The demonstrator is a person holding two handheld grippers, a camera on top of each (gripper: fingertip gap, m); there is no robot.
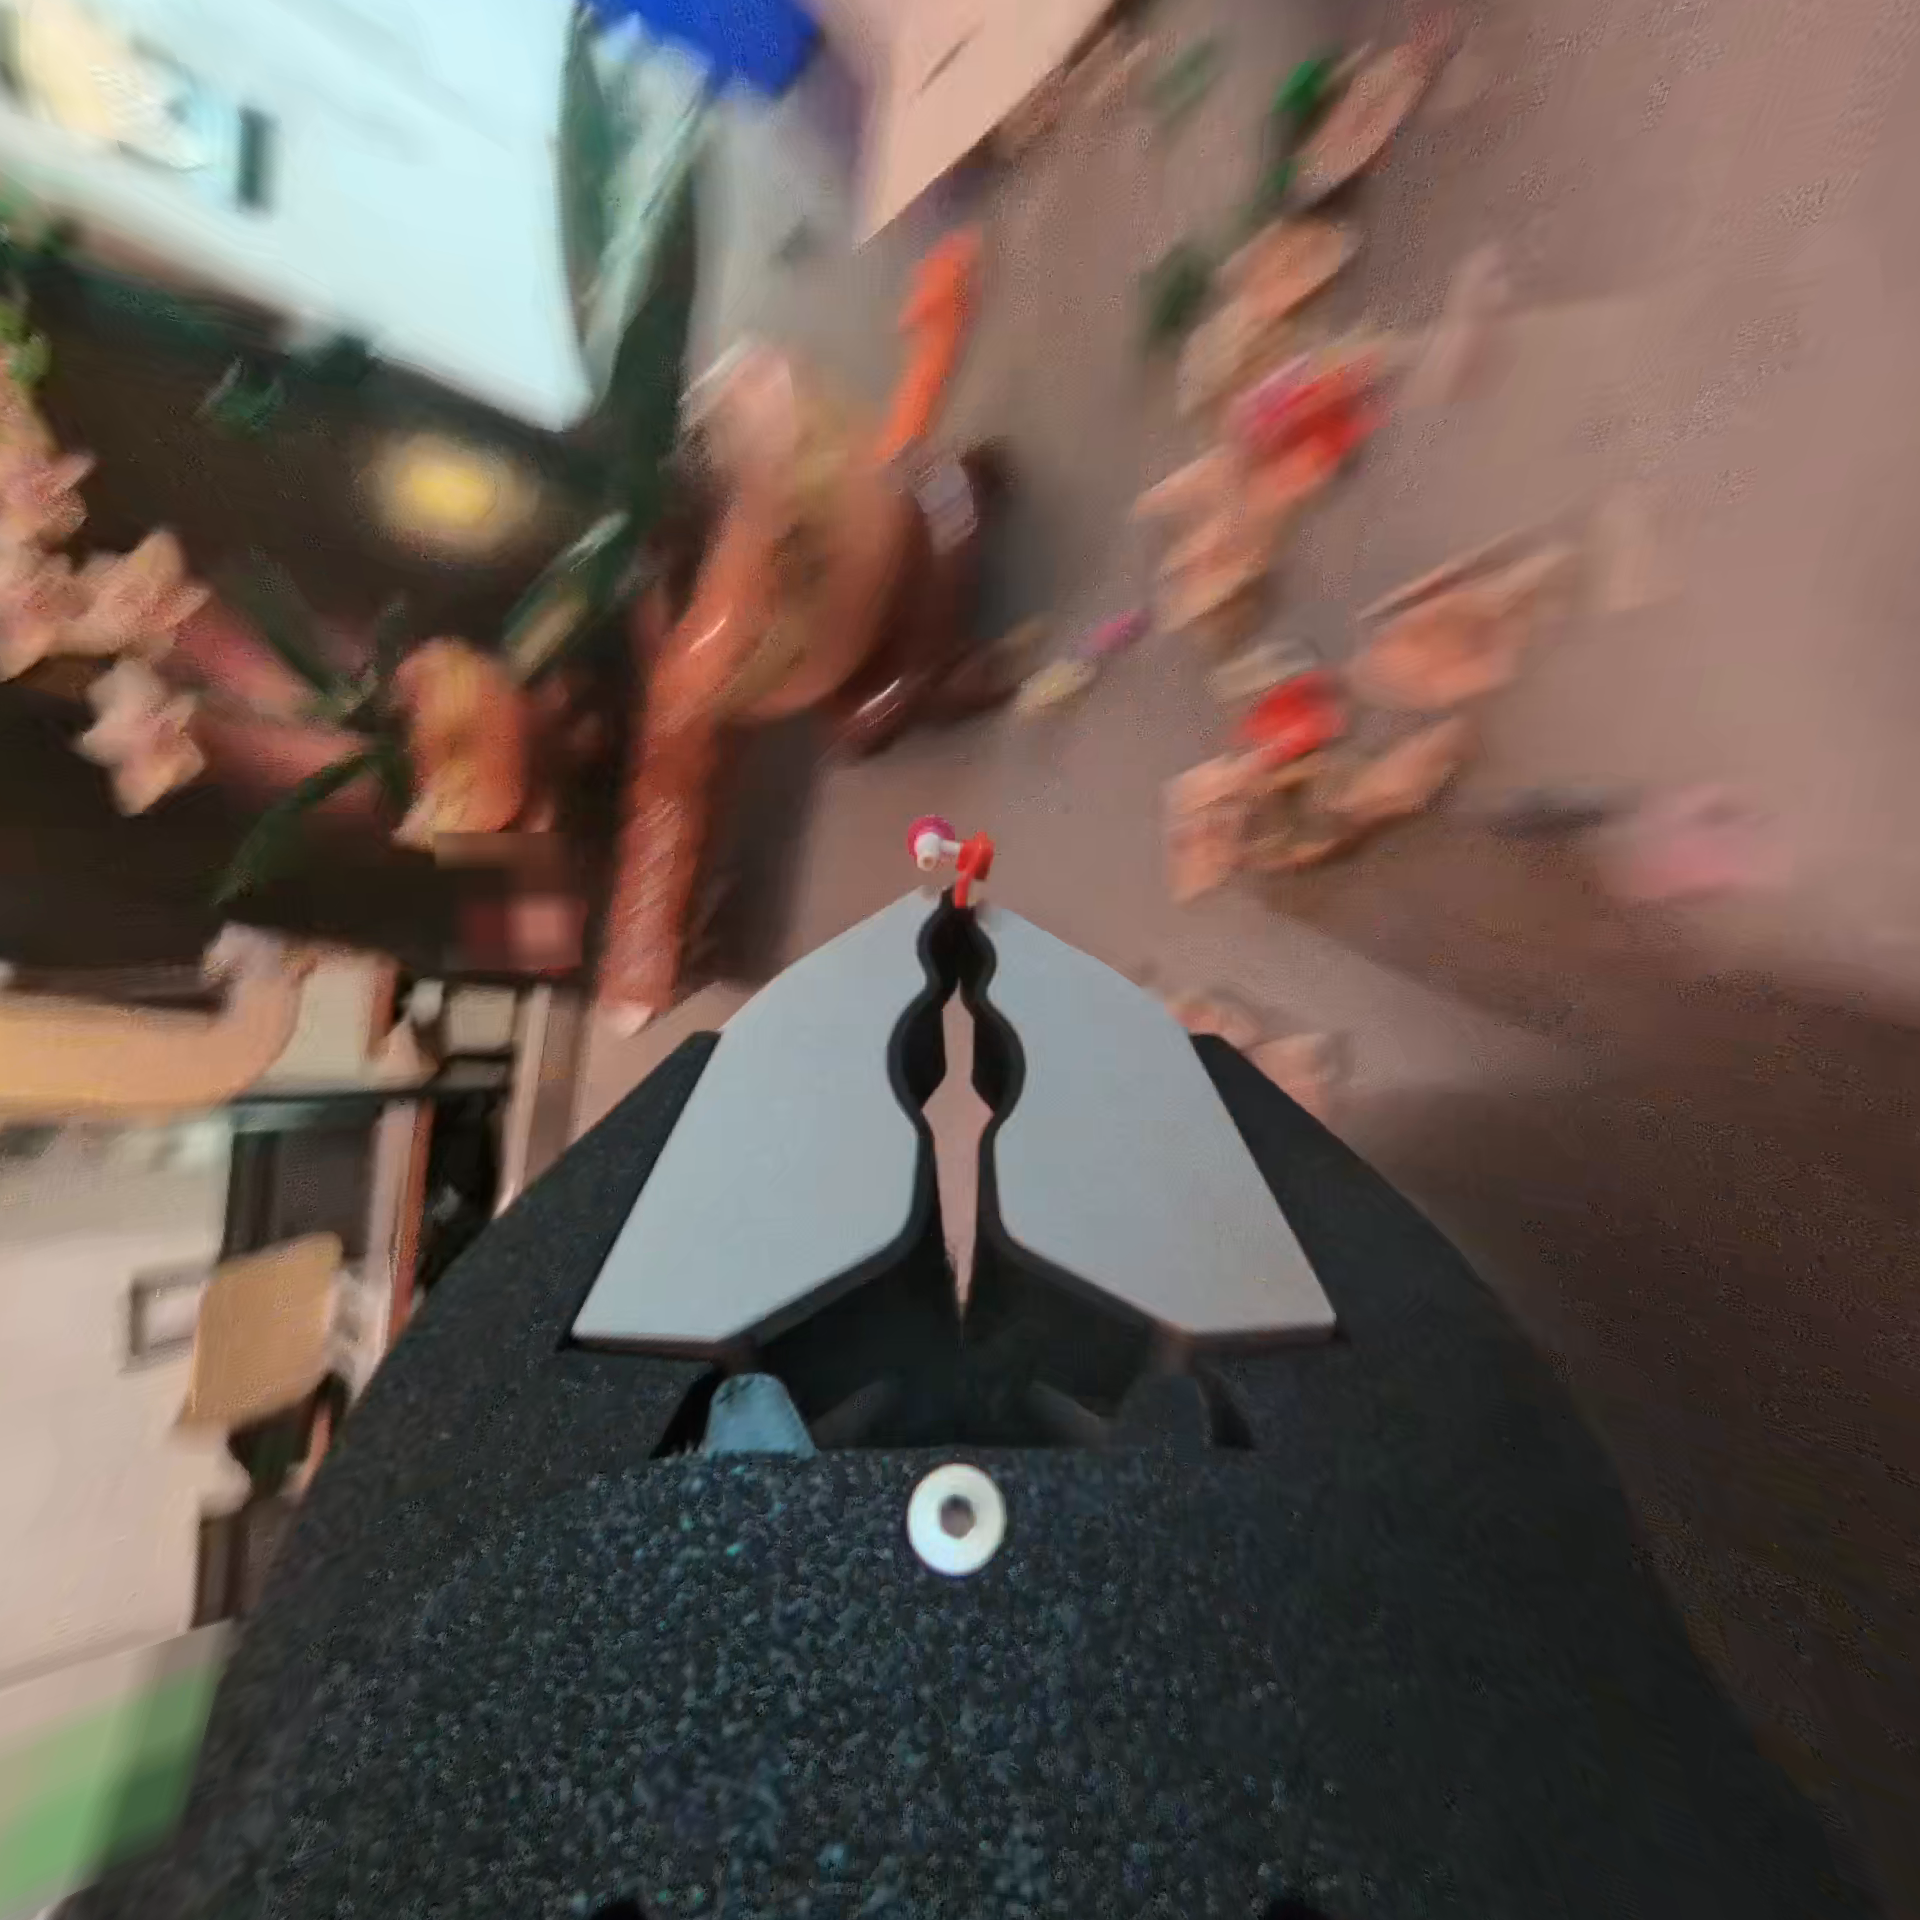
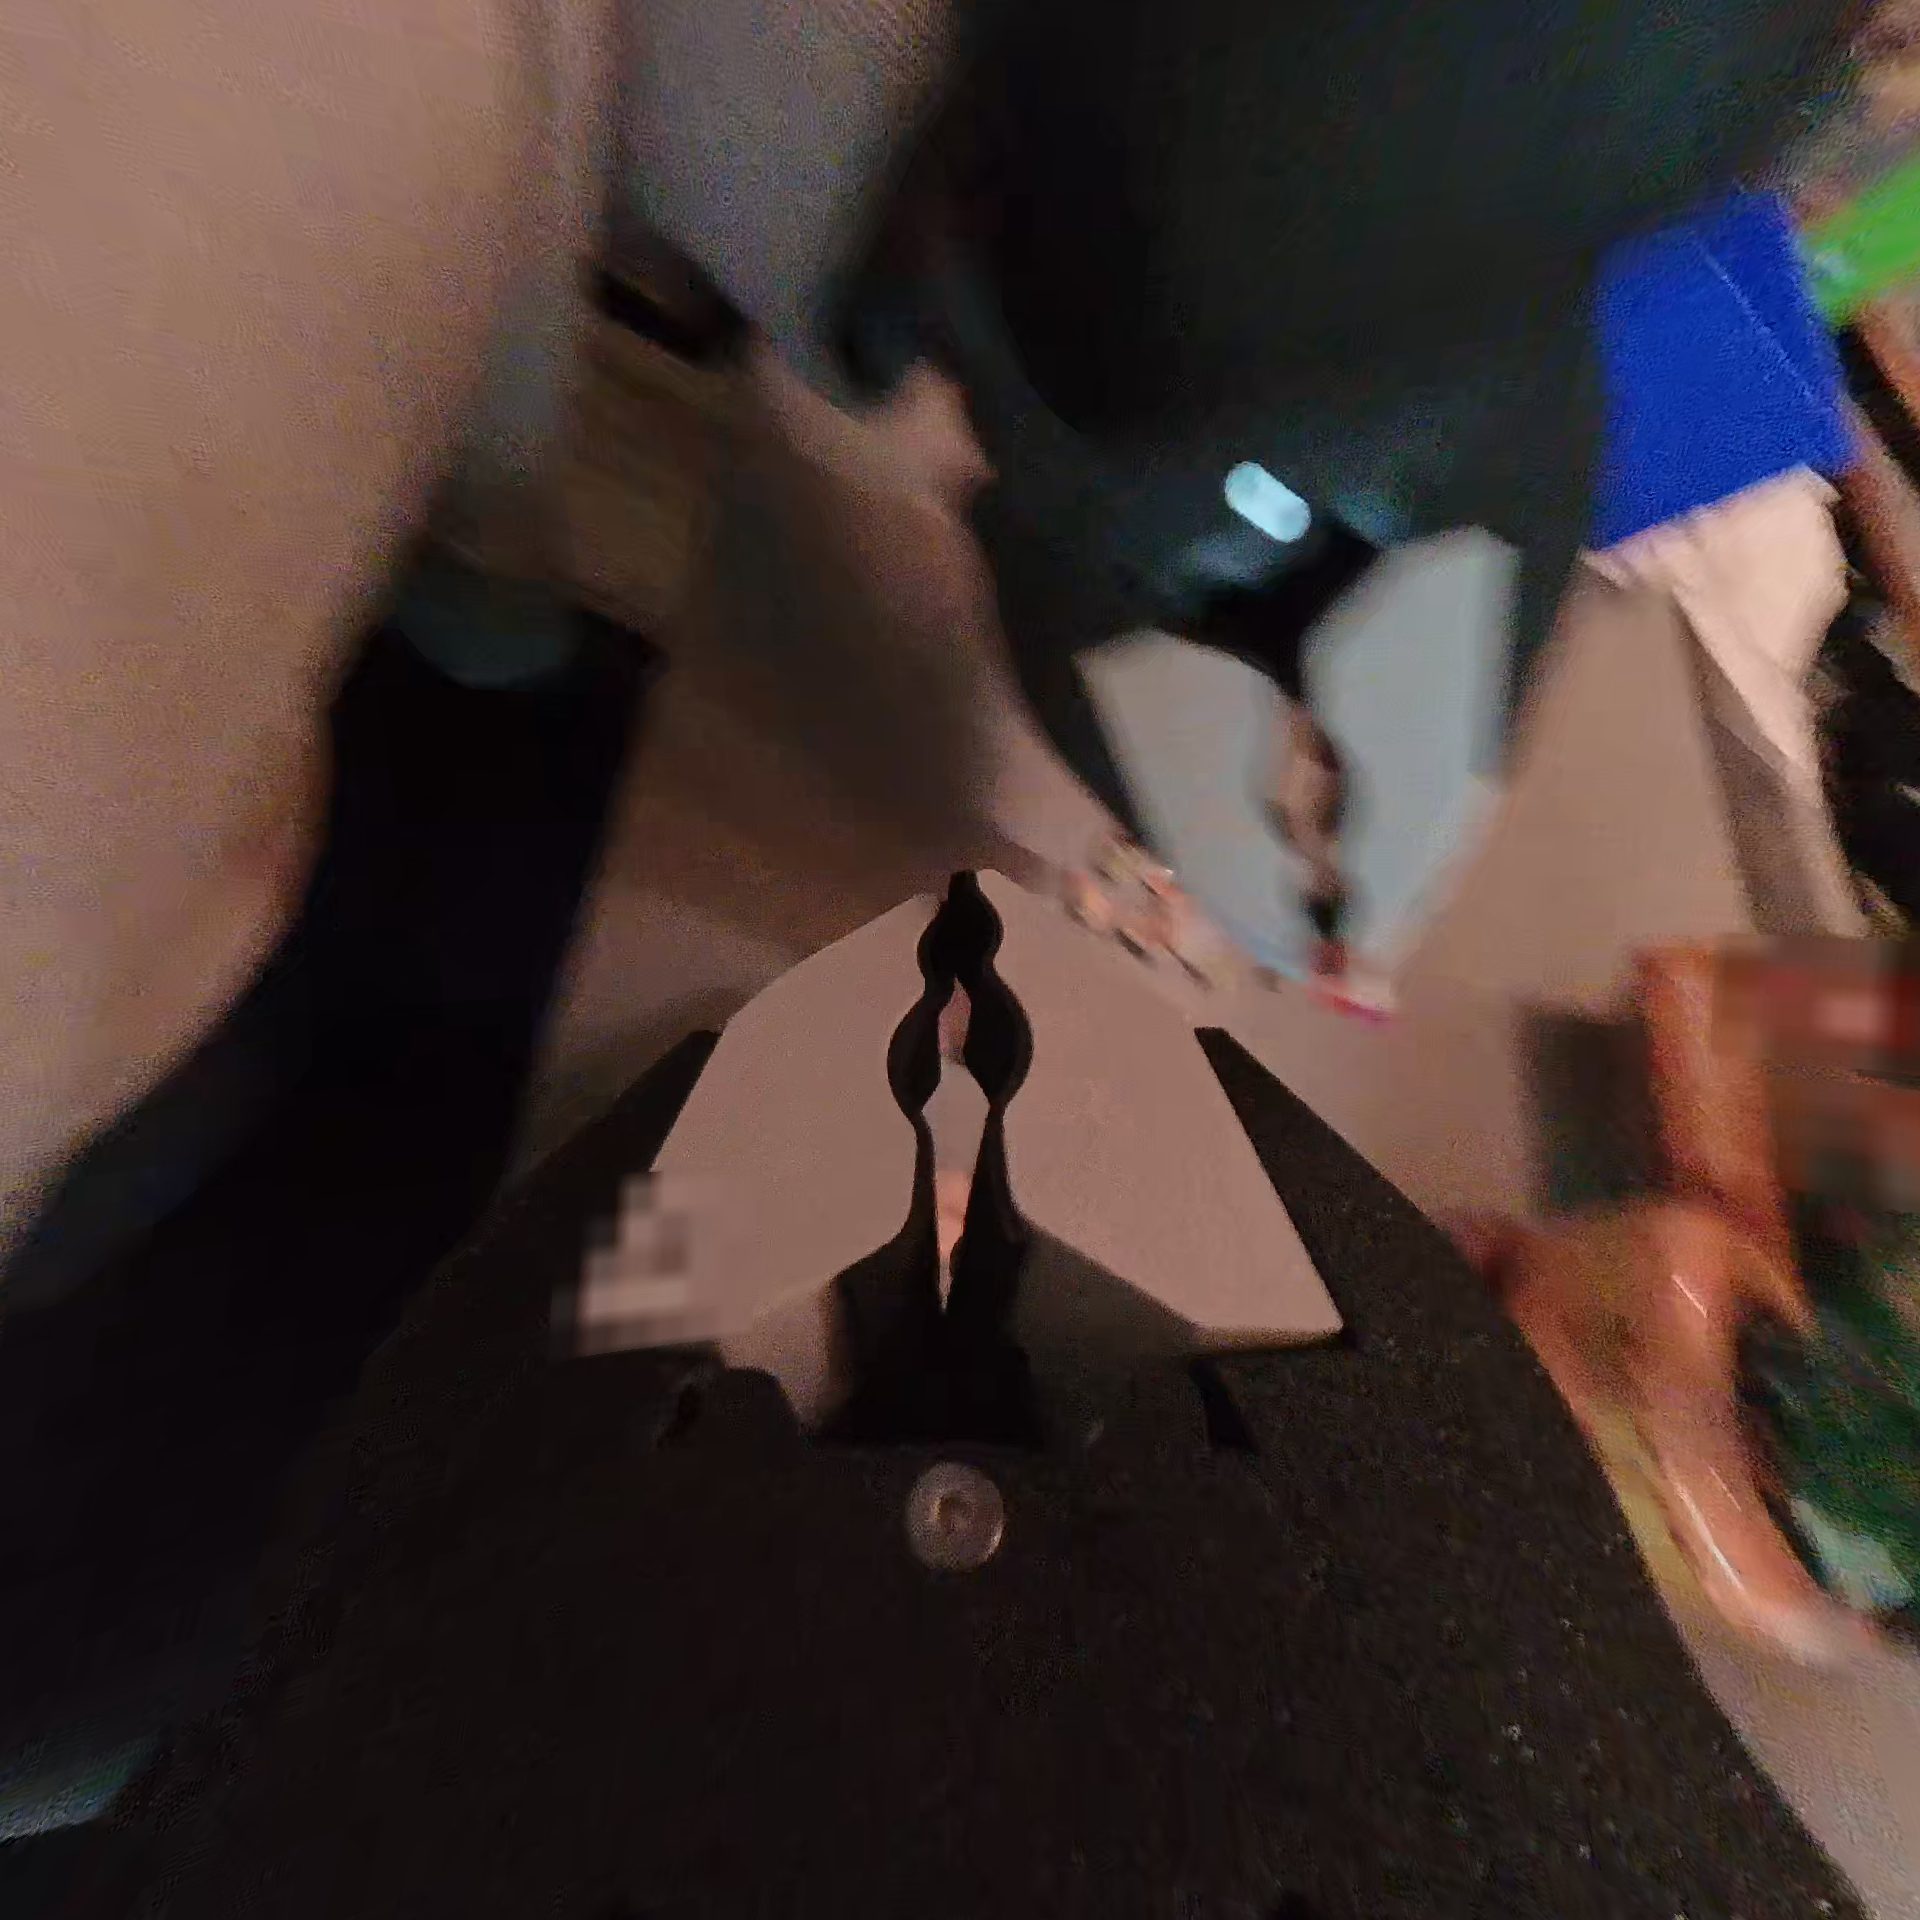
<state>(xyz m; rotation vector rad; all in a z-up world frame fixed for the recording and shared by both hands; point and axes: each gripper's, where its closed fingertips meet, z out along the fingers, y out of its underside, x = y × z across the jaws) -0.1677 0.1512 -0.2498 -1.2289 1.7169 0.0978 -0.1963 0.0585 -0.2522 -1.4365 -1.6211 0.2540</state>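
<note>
My left gripper (image 1: 958,902) is shut on a tiny red and white piece with a pink round end (image 1: 951,847), pinched at its very tips. The scene behind it is motion-blurred: a brown surface (image 1: 1558,1039) strewn with several blurred orange, red and tan pieces (image 1: 1299,416). My right gripper (image 2: 961,883) is shut with nothing visible between its tips. In the right wrist view the left gripper (image 2: 1325,940) shows at upper right, pointing down, with small pink and red bits at its tips, held by a hand (image 2: 790,582).
A blurred bunch of pink and orange flowers with green leaves (image 1: 447,717) stands at left near an orange rounded object (image 1: 790,603). A blue object (image 2: 1714,364) is at upper right in the right wrist view. A dark sleeve (image 2: 436,883) crosses the left there.
</note>
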